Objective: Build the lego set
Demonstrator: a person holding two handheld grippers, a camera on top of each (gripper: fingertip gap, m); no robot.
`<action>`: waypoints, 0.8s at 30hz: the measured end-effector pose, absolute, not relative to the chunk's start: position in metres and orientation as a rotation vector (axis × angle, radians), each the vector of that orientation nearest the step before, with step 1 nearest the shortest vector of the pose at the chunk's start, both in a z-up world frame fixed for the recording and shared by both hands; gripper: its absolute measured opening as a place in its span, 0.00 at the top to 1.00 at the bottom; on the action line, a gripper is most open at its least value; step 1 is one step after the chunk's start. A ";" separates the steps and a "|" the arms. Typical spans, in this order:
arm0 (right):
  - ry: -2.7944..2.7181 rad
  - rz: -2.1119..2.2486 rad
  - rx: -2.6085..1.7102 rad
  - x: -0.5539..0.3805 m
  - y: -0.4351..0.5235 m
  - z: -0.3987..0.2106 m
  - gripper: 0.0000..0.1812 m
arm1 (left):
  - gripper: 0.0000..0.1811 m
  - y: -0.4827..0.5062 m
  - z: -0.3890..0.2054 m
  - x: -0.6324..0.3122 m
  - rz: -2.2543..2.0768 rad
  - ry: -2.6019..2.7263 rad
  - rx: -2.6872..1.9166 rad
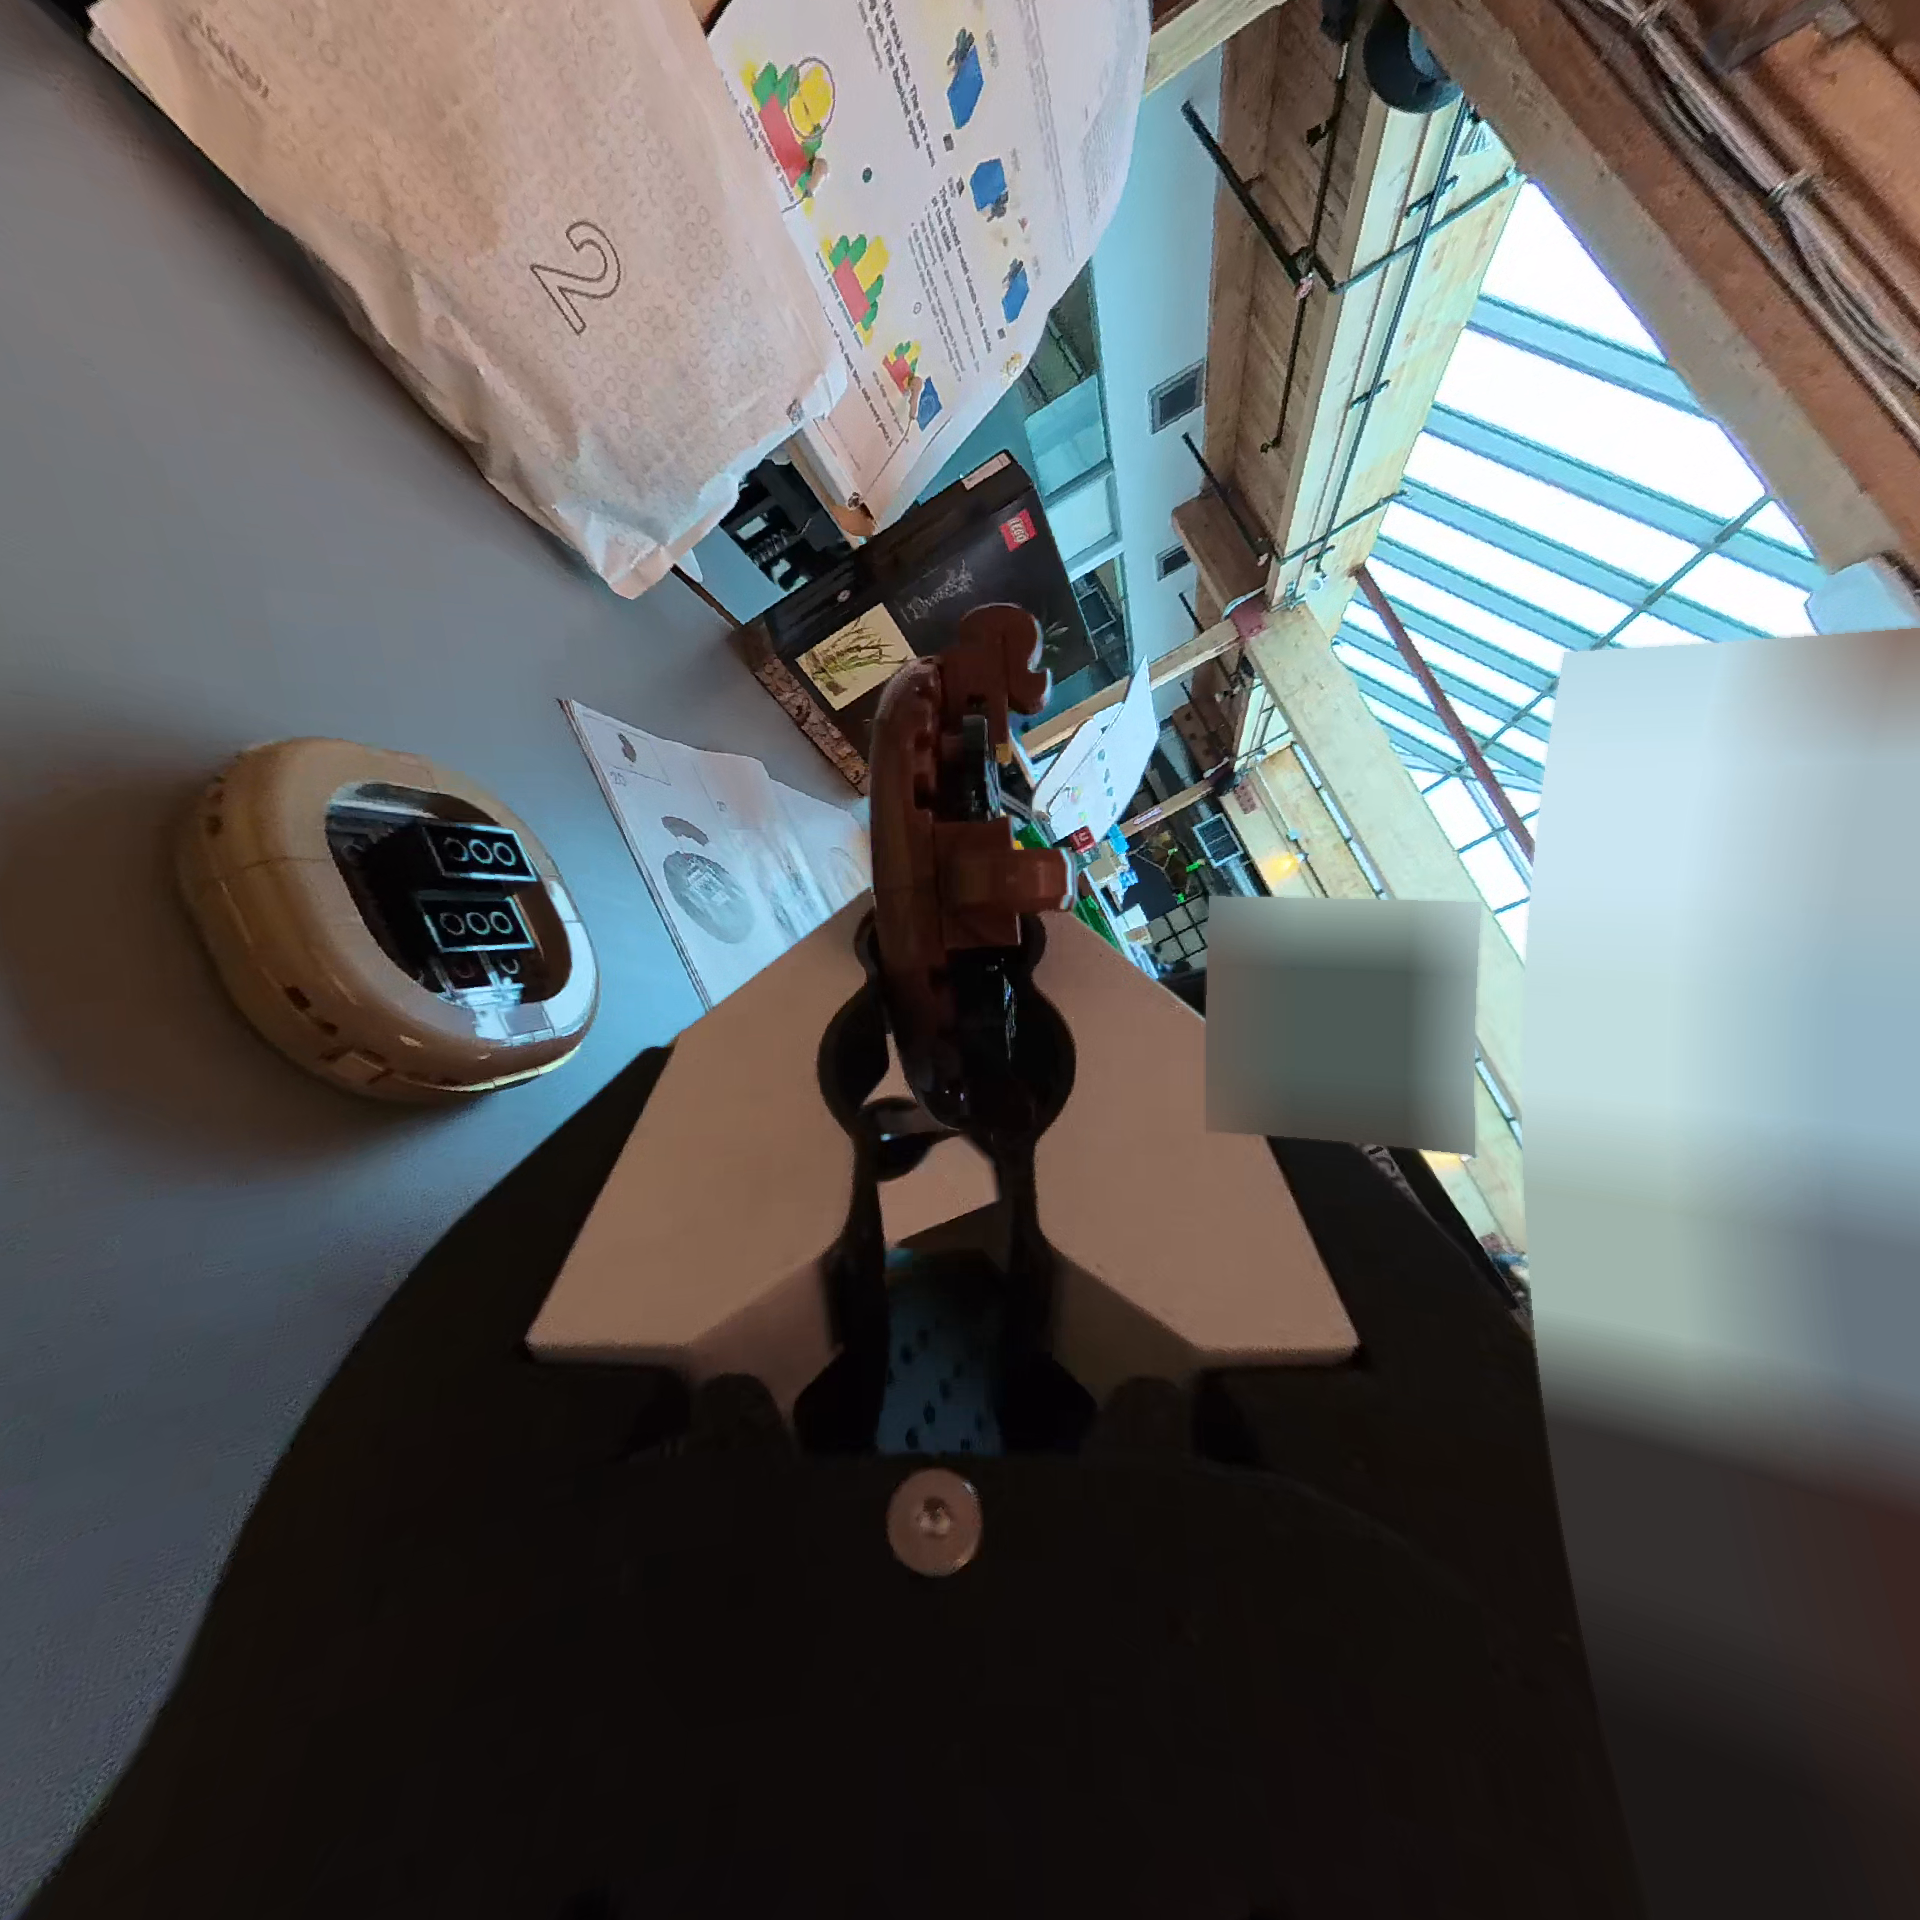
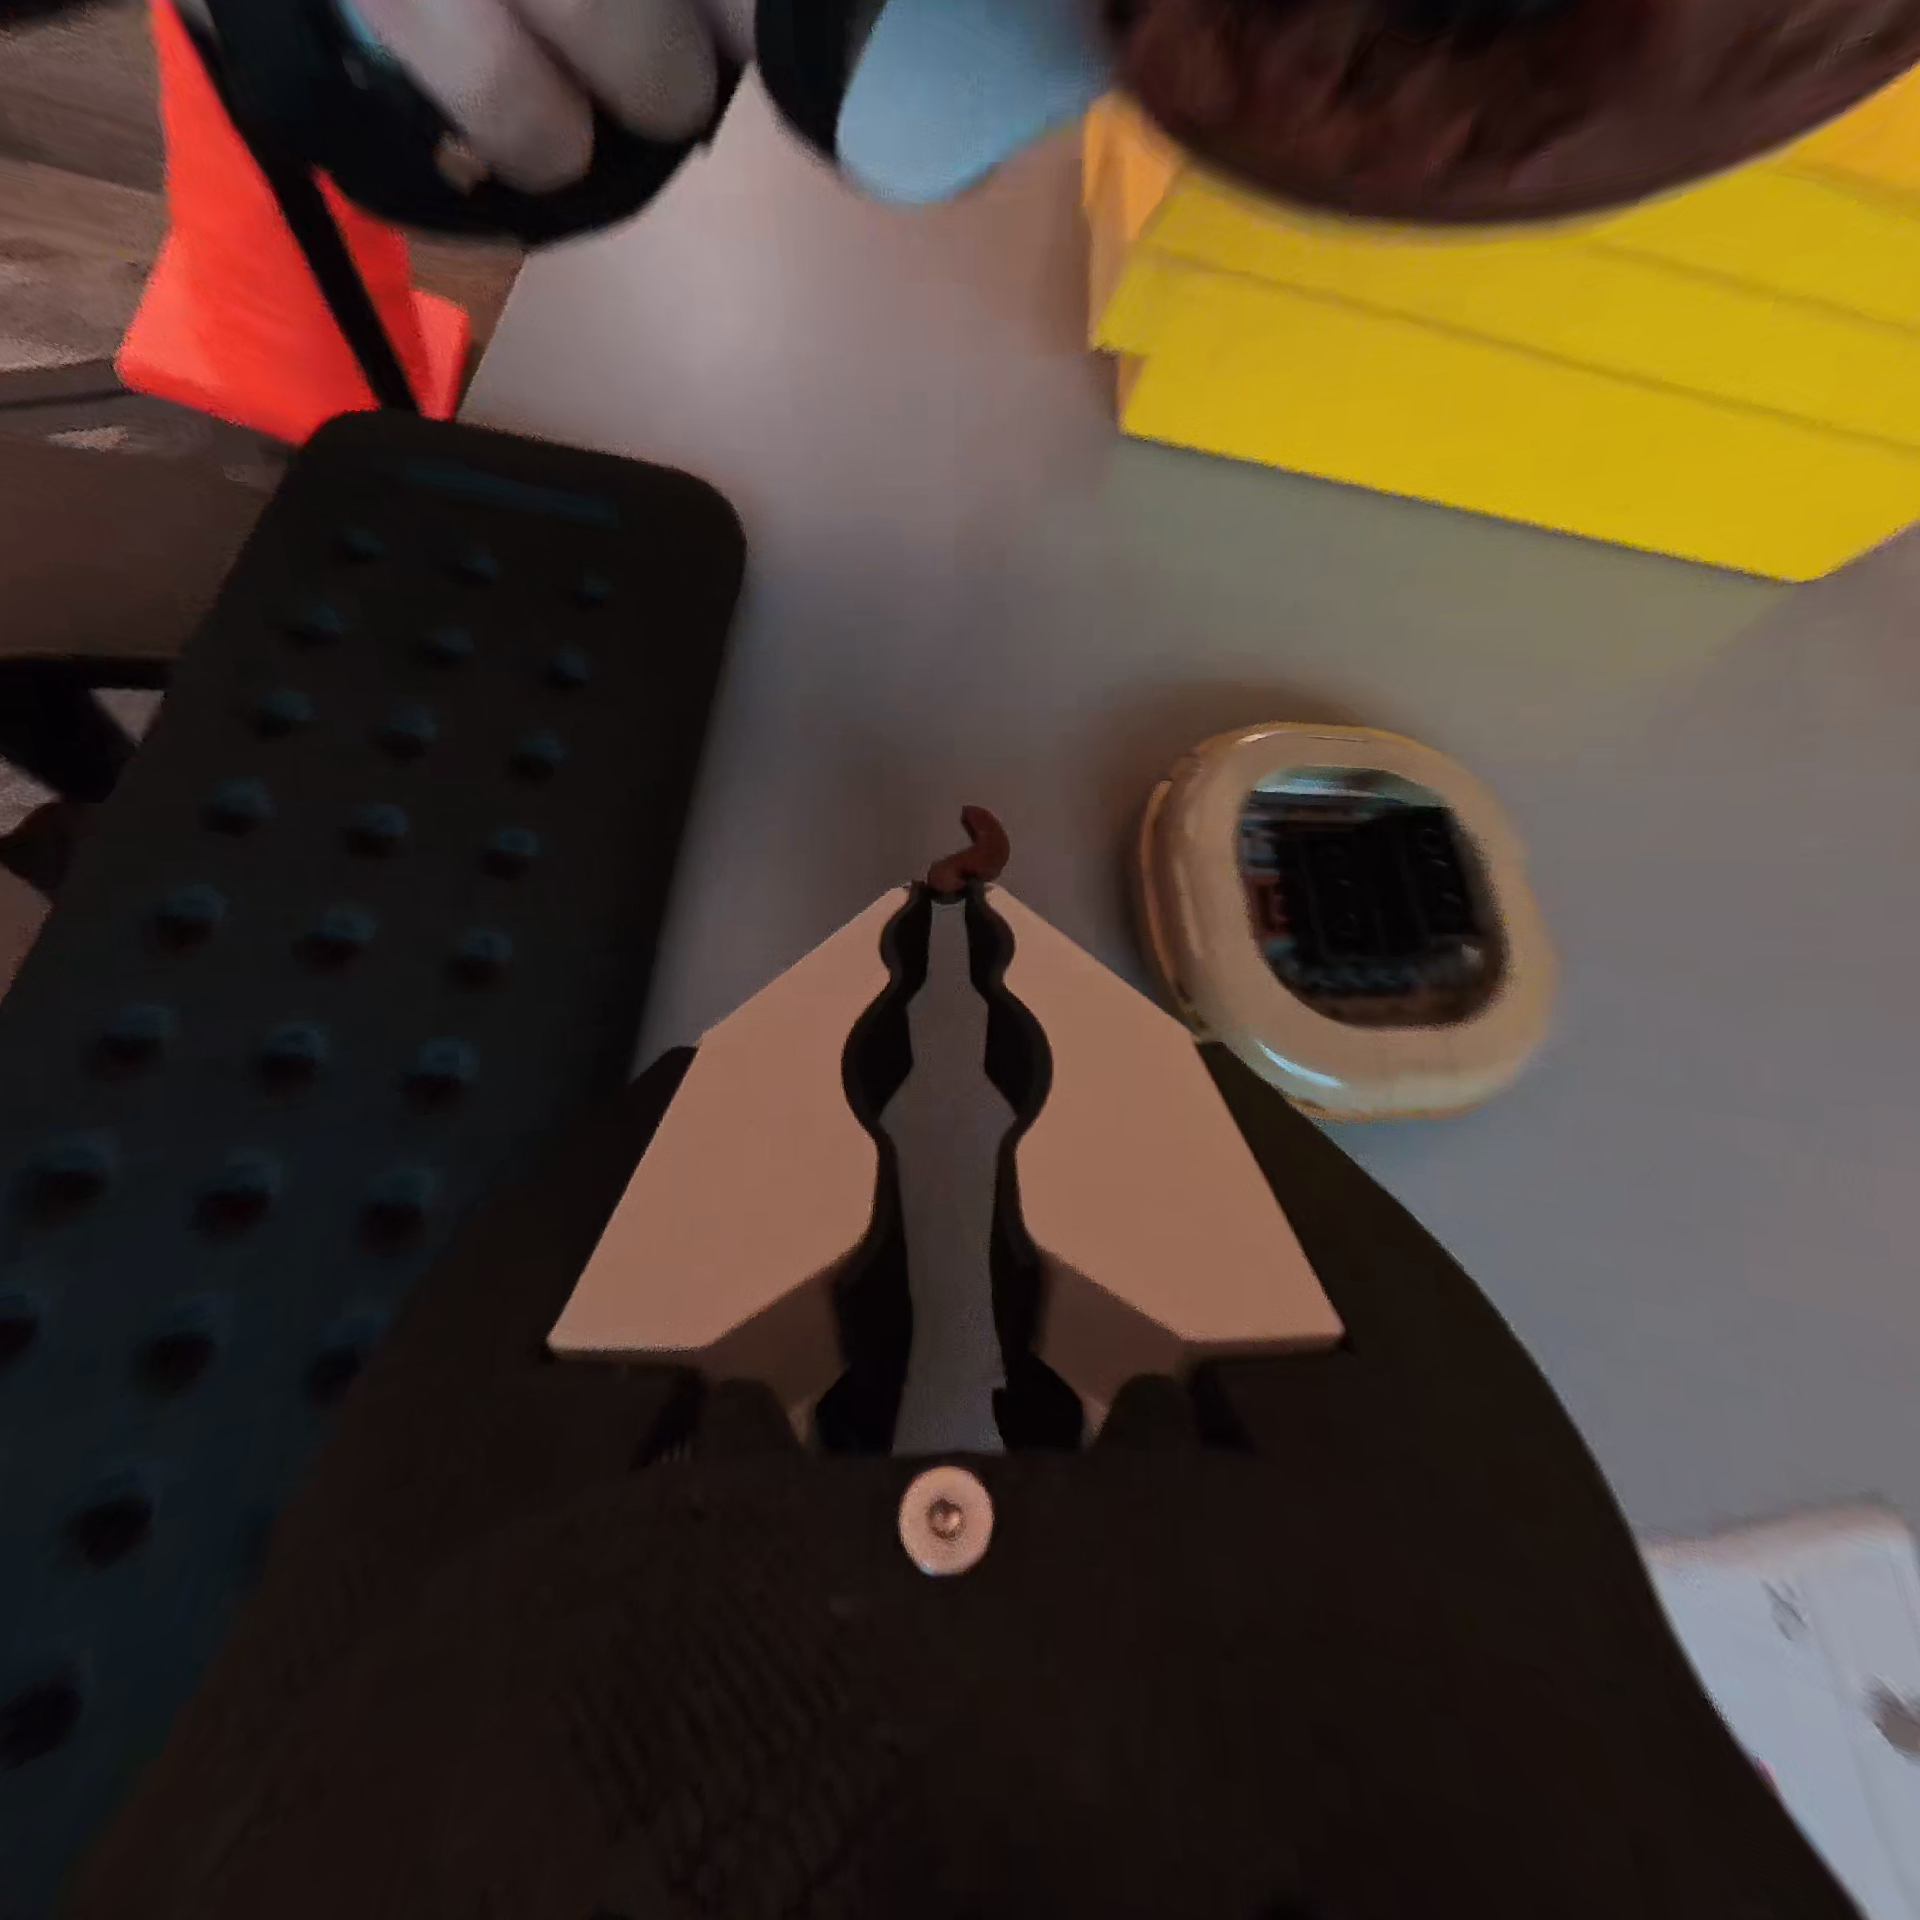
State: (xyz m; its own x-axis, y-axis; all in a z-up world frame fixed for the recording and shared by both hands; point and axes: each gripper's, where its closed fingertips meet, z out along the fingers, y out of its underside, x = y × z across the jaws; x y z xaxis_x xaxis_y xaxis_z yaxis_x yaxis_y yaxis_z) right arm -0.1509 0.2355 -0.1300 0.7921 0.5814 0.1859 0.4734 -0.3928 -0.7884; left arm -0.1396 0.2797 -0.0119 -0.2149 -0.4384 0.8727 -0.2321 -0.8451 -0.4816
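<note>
here, left hand-held gripper (image 1: 951,997) clamps brown assembly (image 1: 951,821); right hand-held gripper (image 2: 948,902) pinches curved piece (image 2: 971,854).

Workshop loft, timber beams (image 1: 1340,343), skylight (image 1: 1579,436)

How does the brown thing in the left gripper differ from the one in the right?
The left gripper holds a large brown assembly of several pieces, gripped deep between its fingers. The right gripper pinches one tiny curled brown piece at its very tips. Both are brown and held above the table.
</note>
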 end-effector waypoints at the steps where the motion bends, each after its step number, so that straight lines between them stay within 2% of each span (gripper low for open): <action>1: -0.754 0.127 -2.038 -0.145 0.229 -0.120 0.97 | 0.91 0.278 -0.015 -0.138 -2.205 0.804 -1.880; 4: -0.584 0.145 -2.138 -0.120 0.207 -0.106 0.97 | 0.91 0.268 -0.025 -0.129 -2.175 0.846 -1.899; 9: -0.231 0.470 -2.295 -0.096 0.174 -0.077 0.97 | 0.91 0.242 -0.029 -0.111 -2.122 0.969 -1.823; 15: 0.019 0.667 -2.240 -0.073 0.162 -0.034 0.97 | 0.91 0.210 -0.026 -0.092 -1.925 1.097 -1.650; 24: 0.141 0.683 -2.319 -0.067 0.155 -0.040 0.97 | 0.91 0.192 -0.019 -0.081 -1.803 1.145 -1.554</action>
State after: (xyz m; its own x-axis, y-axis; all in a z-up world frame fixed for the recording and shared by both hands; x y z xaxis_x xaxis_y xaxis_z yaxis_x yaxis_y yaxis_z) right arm -0.0674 0.1552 -0.0396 0.8548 0.0885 -0.5114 -0.2833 -0.7460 -0.6027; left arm -0.0809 0.1917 -0.0187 -0.2273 -0.8064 0.5459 -0.1515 -0.5245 -0.8378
